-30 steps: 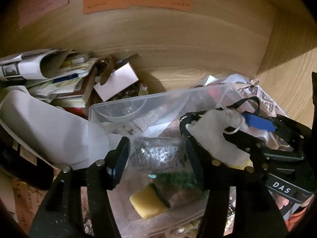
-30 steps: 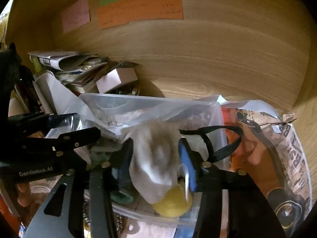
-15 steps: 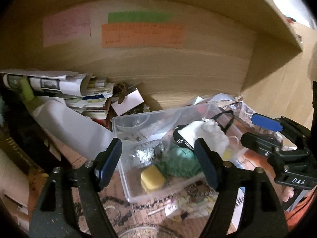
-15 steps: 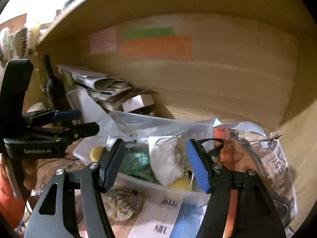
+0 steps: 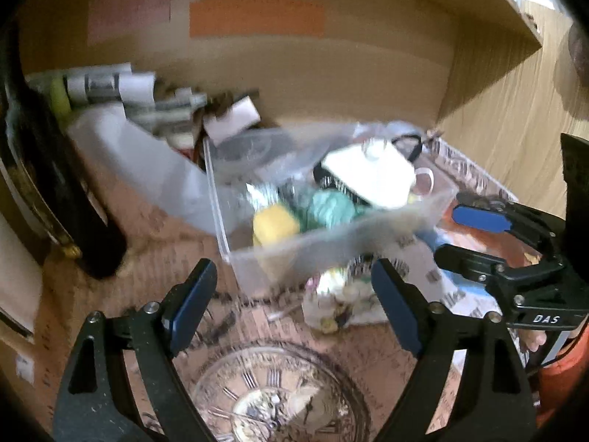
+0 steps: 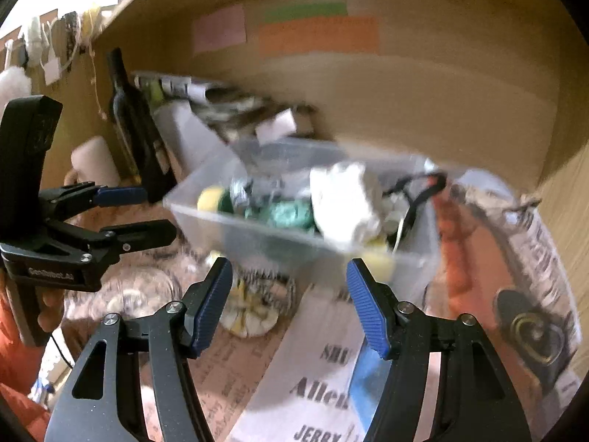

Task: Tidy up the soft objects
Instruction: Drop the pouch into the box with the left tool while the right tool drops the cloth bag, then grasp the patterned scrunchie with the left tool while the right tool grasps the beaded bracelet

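Observation:
A clear plastic bin stands on the shelf and holds a white cloth pouch, a green soft object, a yellow sponge and a black strap. My left gripper is open and empty, in front of the bin. My right gripper is open and empty, also in front of the bin. Each gripper shows in the other's view, the left and the right.
A dark bottle and a pile of papers stand at the left. A clock-face glass dish and a small floral item lie in front of the bin. Magazines lie at right. Wooden shelf walls enclose the back and right.
My right gripper let go of the white pouch, which now lies in the bin. Both grippers have pulled back out of the bin toward the shelf front.

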Motion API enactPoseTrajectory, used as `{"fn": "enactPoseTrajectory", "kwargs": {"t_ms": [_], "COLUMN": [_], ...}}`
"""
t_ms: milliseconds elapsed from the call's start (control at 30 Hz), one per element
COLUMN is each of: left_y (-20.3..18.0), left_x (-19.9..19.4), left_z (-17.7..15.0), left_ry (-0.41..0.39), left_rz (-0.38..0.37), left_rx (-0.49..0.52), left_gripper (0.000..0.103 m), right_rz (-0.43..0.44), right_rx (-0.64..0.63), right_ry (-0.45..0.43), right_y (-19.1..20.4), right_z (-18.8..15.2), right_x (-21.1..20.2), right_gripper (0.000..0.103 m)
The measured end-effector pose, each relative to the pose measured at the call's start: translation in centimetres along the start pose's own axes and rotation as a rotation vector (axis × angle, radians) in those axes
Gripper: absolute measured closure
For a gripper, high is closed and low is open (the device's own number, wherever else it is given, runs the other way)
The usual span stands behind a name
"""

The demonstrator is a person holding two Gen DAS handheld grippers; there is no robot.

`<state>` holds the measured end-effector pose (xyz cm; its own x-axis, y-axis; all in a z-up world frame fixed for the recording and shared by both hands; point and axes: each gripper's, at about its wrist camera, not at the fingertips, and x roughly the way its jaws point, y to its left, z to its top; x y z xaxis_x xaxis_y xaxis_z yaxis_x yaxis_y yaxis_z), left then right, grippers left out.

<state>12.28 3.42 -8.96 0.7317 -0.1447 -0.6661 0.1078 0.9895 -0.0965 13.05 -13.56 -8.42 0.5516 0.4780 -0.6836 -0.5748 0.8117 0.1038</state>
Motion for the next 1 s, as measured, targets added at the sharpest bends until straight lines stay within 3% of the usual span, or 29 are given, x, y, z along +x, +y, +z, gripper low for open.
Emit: {"fn": "enactPoseTrajectory", "kwargs": {"t_ms": [100, 233, 467, 667, 733, 833, 1000], "left_y": [0.0, -0.1, -0.8, -1.2, -1.2, -1.1, -0.9], "left_x": [1.5, 2.9, 5.2, 6.4, 6.4, 6.2, 4.6], "left_z": [-1.0, -1.9, -2.1, -2.0, -2.1, -2.2, -2.5], "left_ry": [0.05, 0.102, 0.18, 0.206, 0.207, 0.205, 0.164], "left_rz": [0.0, -0.027, -0.064, -0.098, -0.117, -0.128, -0.109], "left_rx": [-0.004, -0.008, -0.01, -0.017, -0.017, -0.024, -0.03], "left_gripper": [0.017, 0.027, 0.038, 0.064, 0.079, 0.091, 0.097], "right_rz": [0.021, 0.039, 0.046, 0.028, 0.028, 0.033, 0.018], "right_rx": [0.015, 0.021, 0.004, -0.008, 0.009, 0.028, 0.035], "right_ry": [0.049, 0.085, 0.121, 0.073, 0.053, 0.023, -0.03], "right_y": [-0.1, -0.1, 0.5, 0.6, 0.1, -0.2, -0.4], "right_z": [-0.7, -0.9, -1.0, -1.2, -1.2, -1.0, -0.7], "right_x": [1.4, 2.6, 4.5, 3.6, 2.9, 1.9, -0.1], "right_gripper": [0.044, 0.058, 0.091, 0.096, 0.096, 0.096, 0.096]}}
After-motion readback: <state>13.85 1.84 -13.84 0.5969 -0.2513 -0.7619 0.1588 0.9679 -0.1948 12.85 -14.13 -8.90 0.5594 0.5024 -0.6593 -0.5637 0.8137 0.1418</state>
